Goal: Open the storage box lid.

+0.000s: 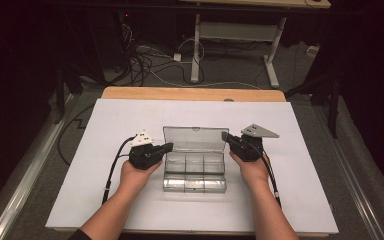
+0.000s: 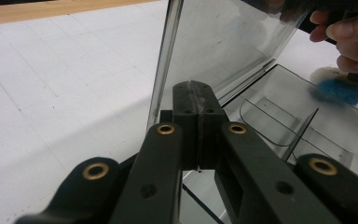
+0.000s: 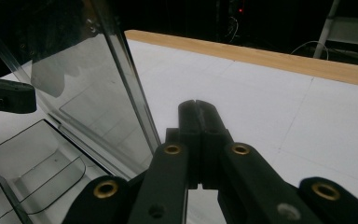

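A clear plastic box (image 1: 195, 170) with small compartments sits in the middle of the white surface (image 1: 105, 200). Its lid (image 1: 195, 138) stands up, open. The left gripper (image 1: 167, 147) is at the lid's left edge, and its jaws are pressed together with nothing between them. The right gripper (image 1: 225, 136) is at the lid's right edge, and its jaws are pressed together too, holding nothing. A hand (image 1: 137, 175) holds each gripper.

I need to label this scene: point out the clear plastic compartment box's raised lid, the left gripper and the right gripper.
clear plastic box's raised lid (image 1: 195, 138), high view, middle of the upright panel
left gripper (image 1: 169, 147), high view, tip of its closed jaws
right gripper (image 1: 225, 135), high view, tip of its closed jaws
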`<state>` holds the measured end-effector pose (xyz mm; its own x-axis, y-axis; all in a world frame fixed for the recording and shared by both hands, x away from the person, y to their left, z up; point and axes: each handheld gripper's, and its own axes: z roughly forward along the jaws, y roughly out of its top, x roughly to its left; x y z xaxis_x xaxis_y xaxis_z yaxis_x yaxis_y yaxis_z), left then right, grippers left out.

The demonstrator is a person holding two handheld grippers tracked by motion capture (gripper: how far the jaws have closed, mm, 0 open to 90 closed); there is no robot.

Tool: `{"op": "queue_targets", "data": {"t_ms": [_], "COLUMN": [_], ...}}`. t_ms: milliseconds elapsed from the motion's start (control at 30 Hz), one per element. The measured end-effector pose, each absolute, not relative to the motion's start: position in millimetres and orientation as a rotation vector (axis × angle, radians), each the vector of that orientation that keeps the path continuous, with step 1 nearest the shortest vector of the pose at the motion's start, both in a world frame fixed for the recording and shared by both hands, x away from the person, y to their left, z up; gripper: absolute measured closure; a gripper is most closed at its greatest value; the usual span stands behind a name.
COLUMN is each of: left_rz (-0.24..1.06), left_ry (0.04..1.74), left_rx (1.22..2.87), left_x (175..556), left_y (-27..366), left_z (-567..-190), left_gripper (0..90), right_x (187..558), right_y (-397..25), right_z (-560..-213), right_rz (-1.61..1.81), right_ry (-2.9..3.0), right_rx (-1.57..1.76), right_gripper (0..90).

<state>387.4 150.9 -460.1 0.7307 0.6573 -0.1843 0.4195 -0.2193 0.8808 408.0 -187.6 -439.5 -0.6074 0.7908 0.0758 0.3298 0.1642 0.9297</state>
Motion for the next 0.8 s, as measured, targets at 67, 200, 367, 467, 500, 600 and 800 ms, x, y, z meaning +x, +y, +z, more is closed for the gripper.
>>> {"op": "queue_targets", "data": {"t_ms": [67,200,367,467,500,600,800], "left_rz": [0.275,0.274,0.267,0.271,0.273,0.328,0.351], "left_ry": [0.84,0.843,0.84,0.836,0.835,0.846,0.93], "left_rx": [1.853,1.851,1.854,1.847,1.846,1.829,1.785], "left_x": [388,389,388,385,384,379,388], "left_y": [151,151,153,158,161,169,182], "left_z": [-460,-461,-461,-459,-458,-456,-458], "left_gripper": [87.5,87.5,87.6,87.6,87.6,87.5,87.6], "right_x": [409,411,414,416,416,417,418], "right_y": [-187,-187,-186,-185,-185,-184,-184], "right_z": [-439,-439,-440,-440,-440,-440,-439], "right_rz": [1.437,1.437,1.435,1.434,1.435,1.431,1.437], "right_ry": [2.019,2.019,2.019,2.018,2.017,2.015,2.016], "right_rx": [1.062,1.067,1.08,1.08,1.082,1.087,1.088], "right_gripper": [90.0,90.0,90.0,90.0,90.0,90.0,90.0]}}
